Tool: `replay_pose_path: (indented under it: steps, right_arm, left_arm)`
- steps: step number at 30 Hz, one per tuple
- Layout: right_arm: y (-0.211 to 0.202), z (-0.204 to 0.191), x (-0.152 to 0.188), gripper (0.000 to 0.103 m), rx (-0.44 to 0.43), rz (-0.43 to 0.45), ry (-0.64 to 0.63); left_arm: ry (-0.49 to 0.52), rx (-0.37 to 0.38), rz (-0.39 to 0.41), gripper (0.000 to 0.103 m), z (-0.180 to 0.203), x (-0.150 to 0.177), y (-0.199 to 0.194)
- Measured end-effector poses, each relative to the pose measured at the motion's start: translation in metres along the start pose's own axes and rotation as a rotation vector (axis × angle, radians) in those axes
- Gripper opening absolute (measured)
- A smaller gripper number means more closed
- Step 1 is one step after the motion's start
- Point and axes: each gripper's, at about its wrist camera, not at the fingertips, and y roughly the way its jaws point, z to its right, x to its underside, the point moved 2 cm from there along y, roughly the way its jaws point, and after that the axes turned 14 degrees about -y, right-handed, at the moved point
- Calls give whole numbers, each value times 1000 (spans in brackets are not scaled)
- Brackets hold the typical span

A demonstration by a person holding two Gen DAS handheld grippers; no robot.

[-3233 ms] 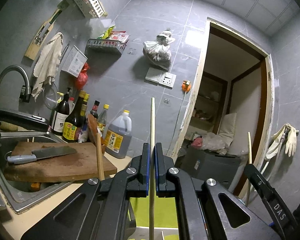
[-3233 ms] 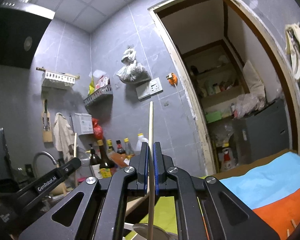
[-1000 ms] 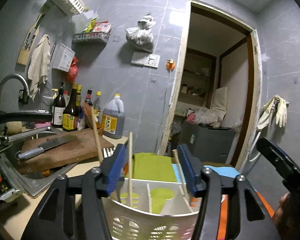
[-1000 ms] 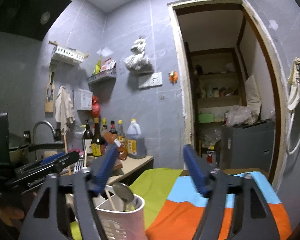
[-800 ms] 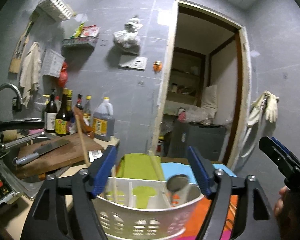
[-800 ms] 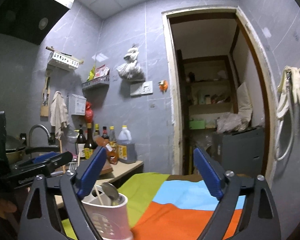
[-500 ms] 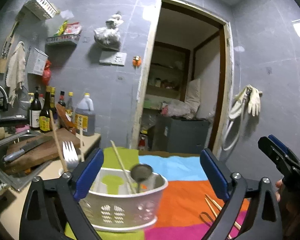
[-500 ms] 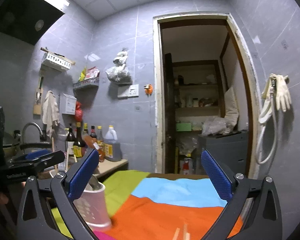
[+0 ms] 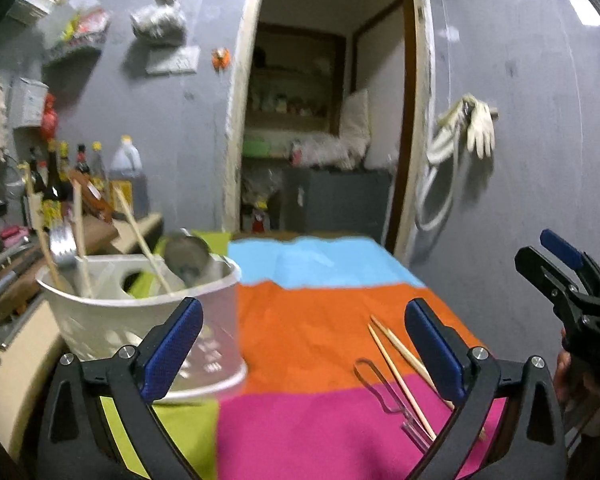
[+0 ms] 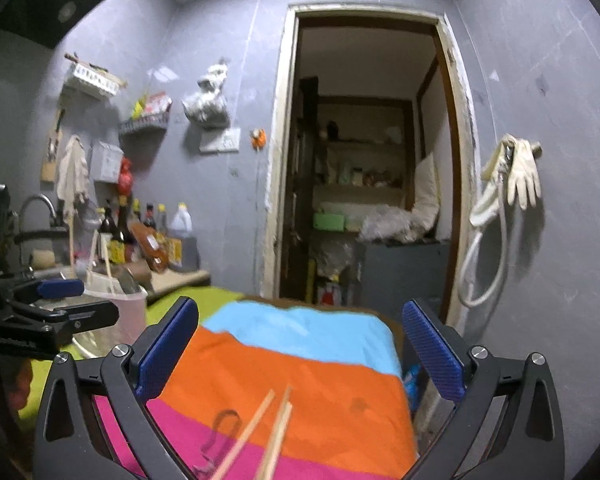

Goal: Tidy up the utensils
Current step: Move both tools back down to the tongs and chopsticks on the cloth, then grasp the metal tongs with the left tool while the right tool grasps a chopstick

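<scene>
Both tongs, left gripper & right gripper, gaping empty; chopsticks lying btwn left's tips: approaching low, pinching mid-shaft.

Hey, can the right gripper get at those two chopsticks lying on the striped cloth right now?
Probably yes. The right gripper is wide open and empty, and the two chopsticks lie bare on the striped cloth just ahead of and below it, with nothing covering them. The clear spoon sits beside them.
</scene>
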Motion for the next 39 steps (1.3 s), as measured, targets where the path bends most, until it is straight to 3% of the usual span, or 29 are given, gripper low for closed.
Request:
replay_pose_path:
  steps: [13,15,21,23,26,34,39]
  right_arm:
    - [28,17,53,102,-83,-268,3]
    - [33,17,60,99,-103,-304,6]
    - [47,19,77,74,-163,-412,32]
    - [50,19,81,61,-187,-439,42]
    - [56,18,85,52,-227,-473,47]
    - [64,12,90,48,-278,-524,32]
    - [74,7,97,43,-319,-583,31]
  left_arm:
    - [11,-6,-302,99,14,41,58]
    - [12,-9,-337,99,14,43,64]
    - [29,-8,-432,97,19,49,84]
    - [32,-6,-470,91,22,52,92]
    - [44,-4,-525,77,26,58,103]
    - [56,-20,-651,49,34,70,134]
    - [73,-33,-685,38,36,70,141]
